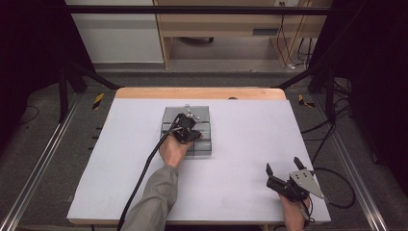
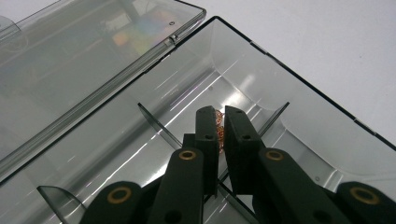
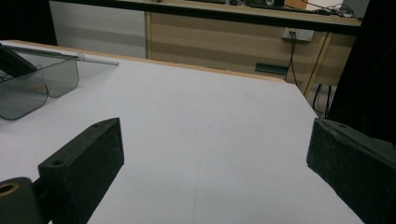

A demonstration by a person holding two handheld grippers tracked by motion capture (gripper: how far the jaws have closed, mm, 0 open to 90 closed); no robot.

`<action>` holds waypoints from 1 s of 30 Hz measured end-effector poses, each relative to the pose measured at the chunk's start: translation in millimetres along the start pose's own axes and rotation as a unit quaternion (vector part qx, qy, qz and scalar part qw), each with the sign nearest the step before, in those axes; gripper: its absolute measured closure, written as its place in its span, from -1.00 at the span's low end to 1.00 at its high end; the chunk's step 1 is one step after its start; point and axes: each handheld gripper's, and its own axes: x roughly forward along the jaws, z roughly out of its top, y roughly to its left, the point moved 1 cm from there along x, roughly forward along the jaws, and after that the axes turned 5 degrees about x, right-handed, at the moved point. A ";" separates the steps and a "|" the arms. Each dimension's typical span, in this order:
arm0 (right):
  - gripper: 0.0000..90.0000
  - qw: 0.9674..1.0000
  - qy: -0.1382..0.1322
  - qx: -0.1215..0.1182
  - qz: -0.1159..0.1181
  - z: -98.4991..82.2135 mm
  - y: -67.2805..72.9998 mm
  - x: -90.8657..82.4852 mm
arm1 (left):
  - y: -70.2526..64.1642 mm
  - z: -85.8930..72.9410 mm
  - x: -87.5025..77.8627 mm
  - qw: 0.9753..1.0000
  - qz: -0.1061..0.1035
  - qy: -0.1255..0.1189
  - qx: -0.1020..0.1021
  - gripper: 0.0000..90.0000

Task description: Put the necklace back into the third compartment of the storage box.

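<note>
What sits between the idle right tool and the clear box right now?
Nothing: in the high view, bare white table separates the right tool from the clear box; the right gripper view agrees.

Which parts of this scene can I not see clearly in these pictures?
- The small copper-coloured thing in the left gripper: left gripper view, mostly hidden by the black jaws; its kind is unclear.
- Inside of the clear box: high view, hand and gripper cover the middle compartments.
- Small shiny pieces by the box's far end: high view, too small to identify.
- The box's left part: right gripper view, cut off by the picture's edge.
</note>
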 end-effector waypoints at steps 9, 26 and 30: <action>-0.90 1.000 0.001 0.001 -0.001 0.0 0.1 0.1 | -2.0 1.6 -13.1 1.000 0.002 -0.024 0.011 0.80; -0.90 1.000 0.002 -0.001 -0.001 0.1 0.6 0.2 | 1.4 -10.3 -82.5 0.991 0.020 -0.131 0.001 0.44; -0.90 1.000 0.002 -0.003 -0.001 0.0 0.7 0.3 | 3.0 -19.2 -101.3 0.987 0.031 -0.156 -0.007 0.23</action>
